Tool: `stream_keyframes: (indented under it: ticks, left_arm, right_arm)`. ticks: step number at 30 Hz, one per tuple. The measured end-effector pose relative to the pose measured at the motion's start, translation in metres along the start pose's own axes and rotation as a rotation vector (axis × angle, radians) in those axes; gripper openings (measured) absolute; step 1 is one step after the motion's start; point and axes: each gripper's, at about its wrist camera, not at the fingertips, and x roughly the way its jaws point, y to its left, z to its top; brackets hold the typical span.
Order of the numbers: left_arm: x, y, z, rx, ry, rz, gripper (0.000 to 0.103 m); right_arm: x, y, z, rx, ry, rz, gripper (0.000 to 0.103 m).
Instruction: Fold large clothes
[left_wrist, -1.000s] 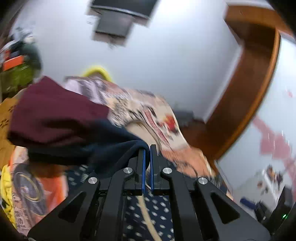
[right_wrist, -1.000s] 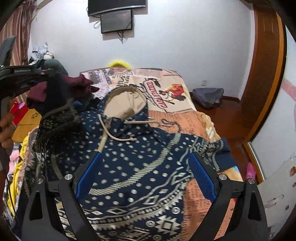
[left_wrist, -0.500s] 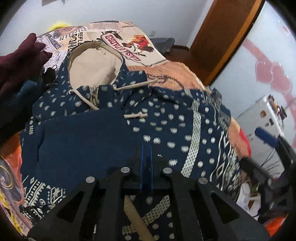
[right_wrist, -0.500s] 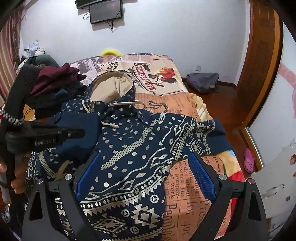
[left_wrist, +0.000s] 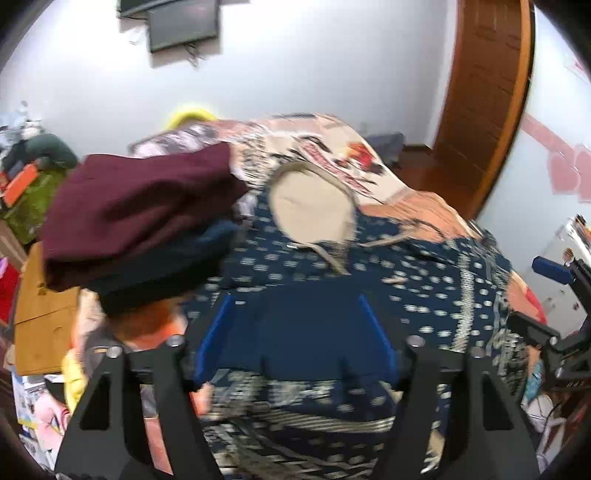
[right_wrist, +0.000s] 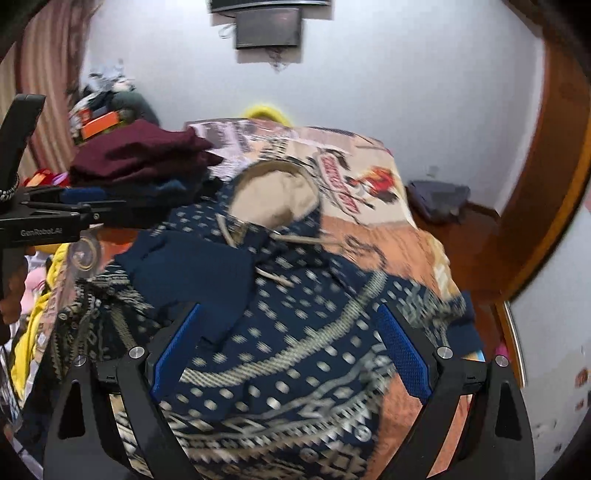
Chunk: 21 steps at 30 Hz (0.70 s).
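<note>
On the bed: hoodie (right_wrist: 295, 325), my left sleeve (right_wrist: 192, 273) folded across
Grippers: left gripper (left_wrist: 295, 332) and right gripper (right_wrist: 291, 347) both wide, empty
Next: right sleeve (right_wrist: 436, 306) at 2 o'clock

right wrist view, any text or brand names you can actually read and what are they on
"GenRobot.AI": white lettering on the black body of the left gripper, at the picture's left edge.
Red lettering on the printed bedspread beside the hoodie: blurred, not readable.
Nothing else legible.
</note>
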Motion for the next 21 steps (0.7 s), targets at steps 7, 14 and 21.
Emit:
stream_keyframes:
  ticks: [7,14,21]
  left_arm:
    - [0.000,0.064,-0.031,-0.066,0.034,0.121,0.083]
    - [0.013,0.104,-0.067,-0.124,0.097,0.146,0.083]
    - [0.022,0.125,-0.094,-0.179,0.130,0.134,0.083]
  right_arm:
    - [0.022,0.057,0.031,-0.162,0.001,0.086,0.092]
    - [0.066,0.122,0.043,-0.309,0.093,0.184,0.092]
    - [0.115,0.174,0.036,-0.444,0.190,0.218,0.090]
